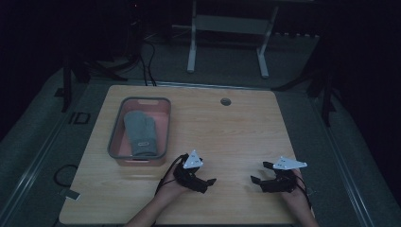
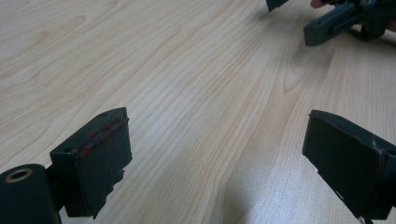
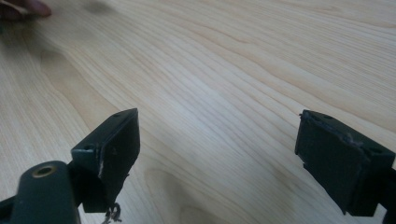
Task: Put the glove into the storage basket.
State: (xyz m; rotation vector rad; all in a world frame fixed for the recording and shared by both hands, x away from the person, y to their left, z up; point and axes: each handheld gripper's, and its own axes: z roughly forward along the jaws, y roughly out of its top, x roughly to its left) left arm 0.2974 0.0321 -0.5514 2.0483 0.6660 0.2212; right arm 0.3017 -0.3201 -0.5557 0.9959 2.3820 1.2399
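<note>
A grey oven mitt point(image 1: 140, 132) lies flat inside a pink bin with a grey rim point(image 1: 166, 124) at the left of the wooden table point(image 1: 236, 135). My left gripper point(image 1: 208, 172) point(image 2: 215, 154) rests low near the front edge, just right of the bin's near corner. It is open, with bare wood between its jaws. My right gripper point(image 1: 260, 172) point(image 3: 217, 149) sits farther right at the same depth, also open over bare wood and holding nothing. The two point toward each other, and the right gripper's jaw point(image 2: 336, 21) shows far off in the left gripper view.
A round cable hole point(image 1: 225, 101) sits near the table's far edge. A white stand's legs point(image 1: 191, 47) rise behind the table on the dark floor. A person's fingertip point(image 3: 23, 8) shows at the top left of the right gripper view.
</note>
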